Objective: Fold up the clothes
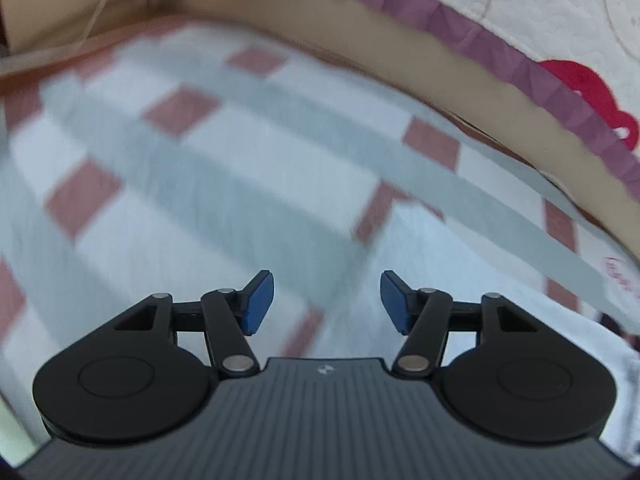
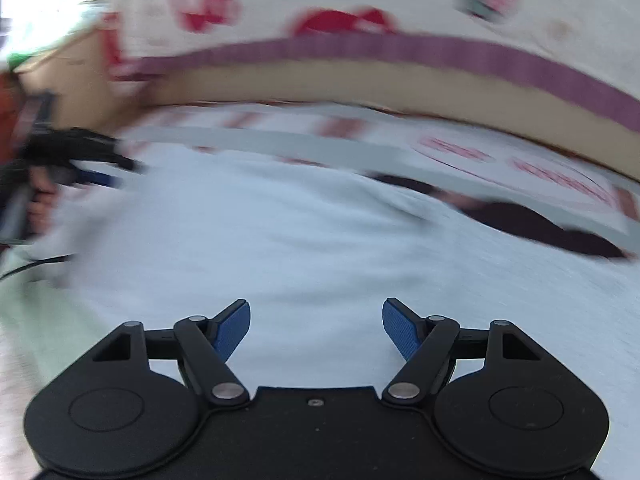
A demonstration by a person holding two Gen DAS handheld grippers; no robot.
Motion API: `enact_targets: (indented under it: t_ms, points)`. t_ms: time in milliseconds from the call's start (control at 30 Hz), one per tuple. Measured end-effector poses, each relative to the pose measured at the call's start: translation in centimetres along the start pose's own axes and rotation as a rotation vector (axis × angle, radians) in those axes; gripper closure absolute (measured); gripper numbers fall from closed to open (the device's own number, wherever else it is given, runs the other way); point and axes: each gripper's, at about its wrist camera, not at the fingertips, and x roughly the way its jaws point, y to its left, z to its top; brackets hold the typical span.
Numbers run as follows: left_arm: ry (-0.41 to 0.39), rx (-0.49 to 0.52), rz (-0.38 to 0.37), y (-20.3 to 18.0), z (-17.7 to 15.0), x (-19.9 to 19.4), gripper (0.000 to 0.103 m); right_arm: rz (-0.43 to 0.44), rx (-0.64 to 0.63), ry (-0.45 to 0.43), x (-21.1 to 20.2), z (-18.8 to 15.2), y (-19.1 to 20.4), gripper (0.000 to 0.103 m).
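Both views are smeared by motion blur, so fine detail is hard to read. In the left wrist view the left gripper (image 1: 327,302) has its blue-padded fingers (image 1: 258,302) spread wide apart with nothing between them, hanging over a checked cloth (image 1: 208,184) of white, grey bands and dull red squares that covers the surface below. Beyond that cloth runs a tan edge (image 1: 360,36), and past it lies a white quilt (image 1: 532,4) with a purple ruffled border and red printed shapes. In the right wrist view the right gripper (image 2: 316,330) is likewise wide open, its fingers (image 2: 234,334) holding nothing, and directly beneath and ahead of them spreads the pale blue-white garment (image 2: 304,240), lying loosely on the checked cloth with a dark opening or fold (image 2: 532,224) showing at its far right side. Whether the fingers touch the fabric cannot be told from the blur. At the left edge of this view the other gripper appears, black with a blue pad, held in a person's hand (image 2: 40,204) at the garment's left border; a dark cable (image 2: 36,264) trails below it.
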Motion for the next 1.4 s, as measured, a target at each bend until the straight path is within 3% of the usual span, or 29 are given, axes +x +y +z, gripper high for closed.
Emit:
enact_targets:
  t_ms: [100, 200, 400, 433, 533, 633, 767, 1000, 1100, 1200, 1400]
  points:
    - [0.035, 0.020, 0.002, 0.2, -2.3, -1.0, 0.041, 0.114, -0.176, 0.042, 0.9, 0.2, 4.5, 0.026]
    - [0.060, 0.017, 0.019, 0.8, -3.7, -2.2, 0.040, 0.166, -0.341, 0.093, 2.6, -0.4, 8.5, 0.030]
    - [0.126, -0.192, -0.219, 3.2, -6.2, -6.4, 0.038, 0.155, -0.544, 0.153, 5.2, -1.9, 12.7, 0.039]
    - [0.142, -0.220, -0.262, 3.2, -6.7, -7.1, 0.038, 0.149, -0.575, 0.155, 5.6, -1.9, 13.1, 0.045]
    - [0.225, -0.295, -0.405, 1.8, -8.4, -8.4, 0.038, 0.100, -0.624, 0.133, 6.8, -0.8, 14.1, 0.095]
    - [0.287, -0.356, -0.463, 0.0, -9.8, -8.4, 0.037, 0.088, -0.511, 0.083, 6.4, 0.9, 13.6, 0.095]
    - [0.349, -0.464, -0.484, -1.9, -11.5, -7.3, 0.035, 0.149, -0.286, 0.045, 4.9, 1.7, 11.5, 0.096]
    - [0.263, -0.602, -0.422, -4.5, -13.3, -7.1, 0.031, 0.217, -0.113, 0.002, 3.4, 1.5, 9.5, 0.097]
    - [0.292, -0.755, -0.338, -3.6, -14.3, -5.2, 0.029, 0.239, -0.044, -0.015, 3.7, 1.9, 8.4, 0.097]
    - [0.330, -0.932, -0.368, -2.6, -15.9, -4.7, 0.029, 0.248, 0.014, -0.031, 3.7, 2.0, 7.8, 0.097]
    - [0.173, -0.781, -0.319, -4.6, -14.3, -5.3, 0.026, 0.301, 0.076, -0.040, 3.2, 1.7, 6.6, 0.096]
